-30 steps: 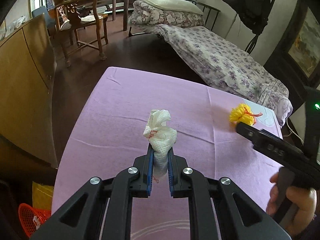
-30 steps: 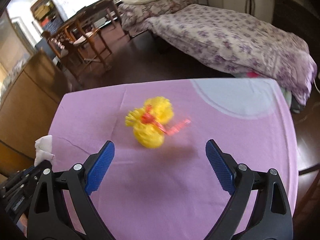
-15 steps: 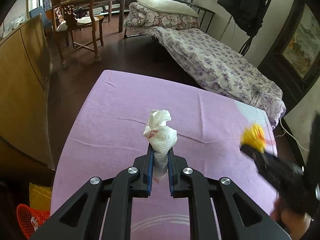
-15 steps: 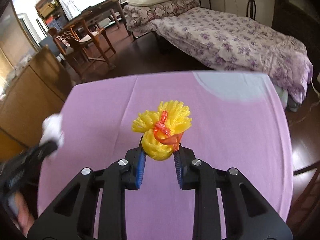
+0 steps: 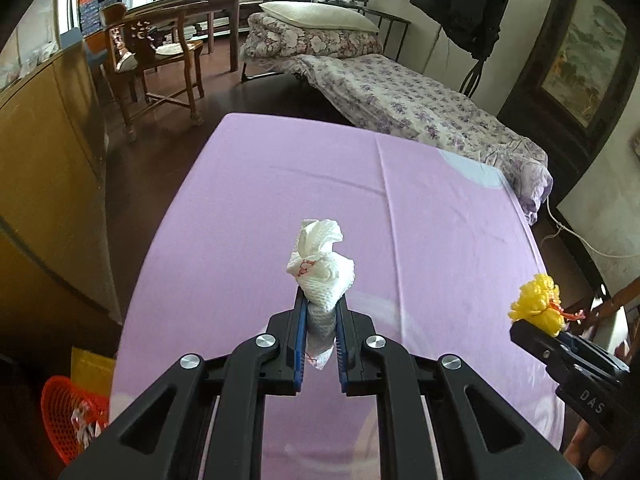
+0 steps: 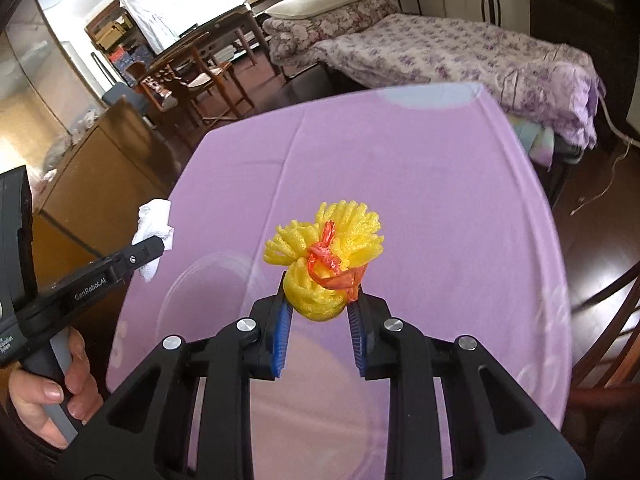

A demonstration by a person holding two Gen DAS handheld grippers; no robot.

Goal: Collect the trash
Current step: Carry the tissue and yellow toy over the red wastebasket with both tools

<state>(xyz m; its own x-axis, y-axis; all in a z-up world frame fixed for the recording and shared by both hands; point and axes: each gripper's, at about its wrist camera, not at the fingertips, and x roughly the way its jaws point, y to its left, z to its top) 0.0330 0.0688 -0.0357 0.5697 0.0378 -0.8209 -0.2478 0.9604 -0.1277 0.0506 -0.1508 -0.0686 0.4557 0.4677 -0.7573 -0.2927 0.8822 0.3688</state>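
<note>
The left gripper (image 5: 320, 322) is squeezed tight on a white paper wad (image 5: 322, 268). The right gripper (image 6: 319, 312) is pinching a yellow foam net (image 6: 326, 258). Both are held up over the purple tabletop (image 5: 440, 216). A bed (image 5: 420, 108) is far behind.

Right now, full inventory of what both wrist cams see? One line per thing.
white foam net wad: 1, white with red print, held in the left gripper above the table
yellow foam net wad: 1, yellow tied with orange-red strip, held in the right gripper above the table
tablecloth: 1, lilac, covers the table
orange basket: 1, orange mesh, on the floor left of the table, scraps inside
bed: 1, purple floral cover, beyond the table
pillow: 1, white, at the bed's head
wooden chair: 1, brown, far left
cabinet: 1, tan wood, left of the table
left gripper: 1, black, blue pads, jaws shut
right gripper: 1, black, blue pads, jaws shut
hand: 1, on the left gripper's handle
</note>
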